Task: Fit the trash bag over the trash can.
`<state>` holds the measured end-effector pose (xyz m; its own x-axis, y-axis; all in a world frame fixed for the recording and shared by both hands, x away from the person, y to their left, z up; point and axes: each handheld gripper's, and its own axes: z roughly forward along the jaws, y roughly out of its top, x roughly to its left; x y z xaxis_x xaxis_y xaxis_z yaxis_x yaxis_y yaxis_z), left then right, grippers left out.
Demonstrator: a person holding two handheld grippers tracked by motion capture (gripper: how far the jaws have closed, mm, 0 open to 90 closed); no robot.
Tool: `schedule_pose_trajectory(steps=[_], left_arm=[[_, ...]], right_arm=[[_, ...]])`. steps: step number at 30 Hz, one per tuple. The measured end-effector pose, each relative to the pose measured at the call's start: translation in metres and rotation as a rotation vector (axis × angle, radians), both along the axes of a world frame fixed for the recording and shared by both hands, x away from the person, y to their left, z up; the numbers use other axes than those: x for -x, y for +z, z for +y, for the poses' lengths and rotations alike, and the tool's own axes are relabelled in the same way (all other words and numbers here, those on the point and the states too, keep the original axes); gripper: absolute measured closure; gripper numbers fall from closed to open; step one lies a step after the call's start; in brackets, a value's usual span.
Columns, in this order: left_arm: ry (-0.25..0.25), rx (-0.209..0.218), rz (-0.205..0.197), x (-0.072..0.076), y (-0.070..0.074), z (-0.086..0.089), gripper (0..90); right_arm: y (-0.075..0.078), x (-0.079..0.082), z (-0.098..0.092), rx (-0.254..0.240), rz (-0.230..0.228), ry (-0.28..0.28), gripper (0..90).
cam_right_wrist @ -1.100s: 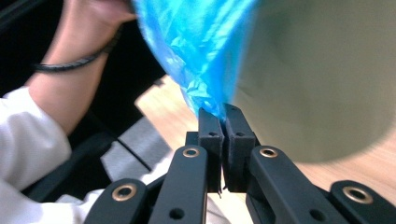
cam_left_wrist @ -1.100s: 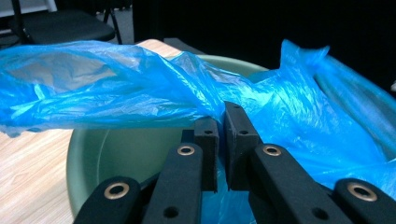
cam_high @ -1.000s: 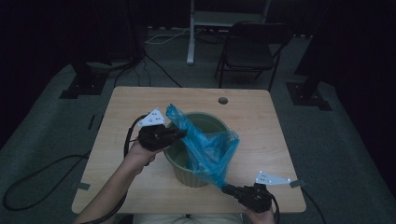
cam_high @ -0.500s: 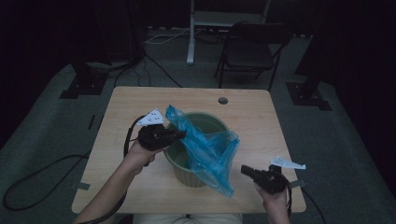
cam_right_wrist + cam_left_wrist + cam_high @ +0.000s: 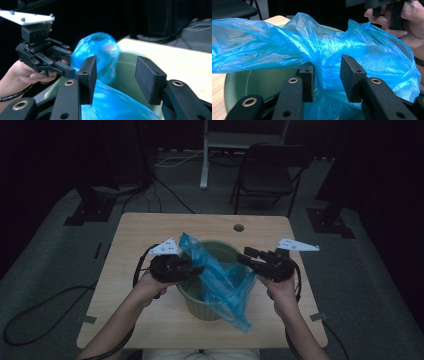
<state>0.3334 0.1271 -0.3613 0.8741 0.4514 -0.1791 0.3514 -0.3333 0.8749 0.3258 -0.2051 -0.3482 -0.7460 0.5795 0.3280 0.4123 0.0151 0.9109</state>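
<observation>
Holding my left tool (image 5: 196, 269) at the left rim of the green bin (image 5: 202, 306) on the bench (image 5: 150, 235), I have just been opening its jaws; they stand apart with a fold of the blue bag (image 5: 225, 285) between them, the pads not pressing it. My right tool (image 5: 246, 255) is over the bin's right rim, its jaws also just opened and spread, with nothing gripped; the bag sits partly inside the bin, one end standing up at the left rim and the other spilling over the near edge onto the bench.
</observation>
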Motion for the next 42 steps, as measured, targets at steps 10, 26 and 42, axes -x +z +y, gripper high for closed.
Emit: schedule_pose_trajectory(steps=[10,26,42], left_arm=[[0.02,-0.003,0.0,-0.001,-0.002,-0.003,72.4],[0.044,-0.028,-0.037,0.005,0.004,-0.001,87.4],[0.04,-0.011,-0.006,0.007,0.002,0.018,90.0]], right_arm=[[-0.008,-0.015,0.036,0.112,0.102,0.173,50.7],[-0.007,-0.006,0.017,0.148,0.054,0.174,90.0],[-0.003,-0.003,-0.028,0.062,0.051,0.058,90.0]])
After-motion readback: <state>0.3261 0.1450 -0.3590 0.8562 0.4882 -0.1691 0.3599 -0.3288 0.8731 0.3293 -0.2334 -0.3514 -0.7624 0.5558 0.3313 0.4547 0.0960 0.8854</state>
